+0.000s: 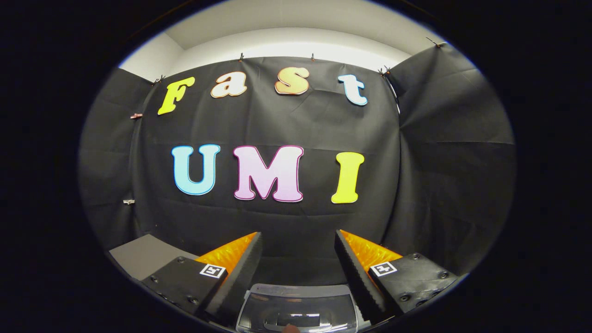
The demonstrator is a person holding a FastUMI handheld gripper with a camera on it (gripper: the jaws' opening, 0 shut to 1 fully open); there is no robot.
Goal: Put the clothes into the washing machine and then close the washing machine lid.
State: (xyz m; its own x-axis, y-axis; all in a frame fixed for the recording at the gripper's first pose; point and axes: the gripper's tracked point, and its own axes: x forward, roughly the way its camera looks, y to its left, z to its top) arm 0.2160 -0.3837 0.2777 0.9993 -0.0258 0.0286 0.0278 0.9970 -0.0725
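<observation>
Black cloth wall [286, 125] draped straight ahead, clipped along its top, folding round at three o'clock, pale ceiling [286, 23] brightly lit at twelve, grey tabletop corner [138, 254] at seven o'clock

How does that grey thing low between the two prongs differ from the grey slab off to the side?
The washing machine lid lies low between the open gripper's fingers, glossy, translucent and rounded, with a handle recess. The grey slab sits beyond the left finger, matte, plain and flat-edged. Both are grey and stand before the black cloth wall.
</observation>
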